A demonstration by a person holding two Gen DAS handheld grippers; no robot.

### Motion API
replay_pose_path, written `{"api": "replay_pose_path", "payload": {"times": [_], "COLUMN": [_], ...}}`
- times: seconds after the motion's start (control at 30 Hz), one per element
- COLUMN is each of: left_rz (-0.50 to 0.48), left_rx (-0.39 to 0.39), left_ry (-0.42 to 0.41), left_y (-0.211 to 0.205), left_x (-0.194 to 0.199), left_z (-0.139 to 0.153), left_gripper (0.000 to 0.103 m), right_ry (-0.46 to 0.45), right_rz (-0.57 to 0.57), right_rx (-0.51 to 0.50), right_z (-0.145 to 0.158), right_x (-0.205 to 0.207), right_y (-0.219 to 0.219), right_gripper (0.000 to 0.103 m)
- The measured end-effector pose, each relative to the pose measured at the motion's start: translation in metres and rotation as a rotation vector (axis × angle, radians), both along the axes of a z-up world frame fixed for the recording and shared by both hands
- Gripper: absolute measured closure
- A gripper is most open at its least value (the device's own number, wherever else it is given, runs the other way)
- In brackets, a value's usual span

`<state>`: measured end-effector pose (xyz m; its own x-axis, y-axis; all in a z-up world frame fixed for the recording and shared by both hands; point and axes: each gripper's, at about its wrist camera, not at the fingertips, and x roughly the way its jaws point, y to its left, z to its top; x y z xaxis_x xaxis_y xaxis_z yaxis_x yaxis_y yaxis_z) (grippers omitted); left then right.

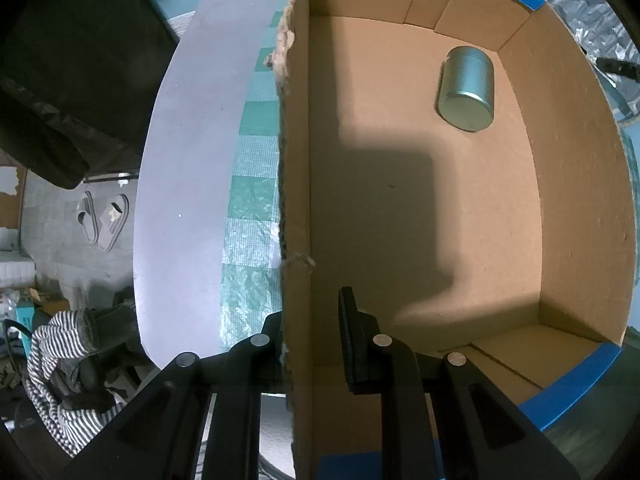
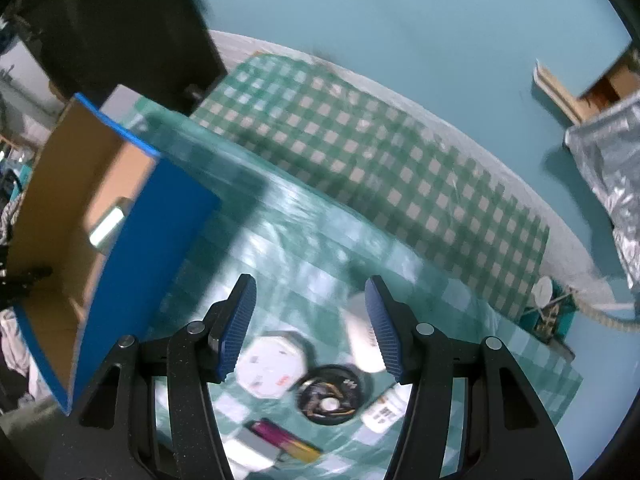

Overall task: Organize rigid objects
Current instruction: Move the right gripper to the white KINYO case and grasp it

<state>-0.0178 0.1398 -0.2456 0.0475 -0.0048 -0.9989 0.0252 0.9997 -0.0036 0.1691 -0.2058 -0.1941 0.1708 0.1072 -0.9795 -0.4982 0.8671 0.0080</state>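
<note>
An open cardboard box (image 1: 440, 220) with blue outer sides holds a silver metal can (image 1: 466, 88) lying on its side near the far corner. My left gripper (image 1: 310, 312) is shut on the box's left wall, one finger inside and one outside. In the right wrist view the same box (image 2: 148, 256) stands at the left with the can (image 2: 106, 226) showing inside. My right gripper (image 2: 311, 284) is open and empty above the table. Below it lie a white octagonal item (image 2: 270, 364), a black disc (image 2: 330, 394), a white cylinder (image 2: 360, 336), a small labelled bottle (image 2: 386, 410) and a pink-and-yellow item (image 2: 286, 440).
A green checked cloth (image 2: 360, 140) covers the table. A silver foil bag (image 2: 612, 168) sits at the right. Off the table's left edge, slippers (image 1: 104, 220) lie on the floor beside a striped cloth (image 1: 60, 360) and a dark piece of furniture (image 1: 80, 60).
</note>
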Motion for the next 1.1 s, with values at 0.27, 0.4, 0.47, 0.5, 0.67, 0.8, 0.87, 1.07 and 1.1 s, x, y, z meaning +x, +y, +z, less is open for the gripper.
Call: {"api": "replay_pose_path", "payload": {"times": [0.27, 0.4, 0.47, 0.5, 0.67, 0.8, 0.87, 1.07, 1.1], "left_rz": [0.006, 0.011, 0.014, 0.014, 0.018, 0.015, 0.011, 0.012, 0.012], "left_rx": [-0.002, 0.002, 0.004, 0.005, 0.005, 0.009, 0.009, 0.009, 0.01], "left_ry": [0.003, 0.01, 0.012, 0.012, 0.014, 0.016, 0.018, 0.021, 0.022], "left_y": [0.004, 0.006, 0.007, 0.007, 0.009, 0.009, 0.008, 0.008, 0.007], "left_x": [-0.002, -0.002, -0.001, -0.001, -0.002, -0.002, -0.003, -0.003, -0.003], "left_z": [-0.001, -0.003, -0.005, -0.005, -0.006, -0.008, -0.008, -0.008, -0.009], "left_gripper": [0.086, 0.086, 0.086, 0.086, 0.086, 0.086, 0.086, 0.086, 0.086], "right_ry": [0.054, 0.087, 0.1, 0.103, 0.112, 0.115, 0.119, 0.11, 0.105], "right_rz": [-0.021, -0.017, -0.016, -0.013, -0.012, -0.016, -0.019, -0.018, -0.016], "right_rx": [-0.028, -0.057, -0.071, -0.077, -0.091, -0.087, -0.089, -0.094, -0.102], "right_z": [-0.04, -0.058, -0.066, -0.069, -0.079, -0.082, -0.084, -0.084, -0.083], "right_x": [0.001, -0.004, -0.006, -0.006, -0.011, -0.01, -0.011, -0.013, -0.013], "right_y": [-0.032, -0.039, -0.042, -0.042, -0.042, -0.044, -0.044, -0.043, -0.043], "right_gripper": [0.046, 0.046, 0.046, 0.046, 0.047, 0.054, 0.058, 0.063, 0.066]}}
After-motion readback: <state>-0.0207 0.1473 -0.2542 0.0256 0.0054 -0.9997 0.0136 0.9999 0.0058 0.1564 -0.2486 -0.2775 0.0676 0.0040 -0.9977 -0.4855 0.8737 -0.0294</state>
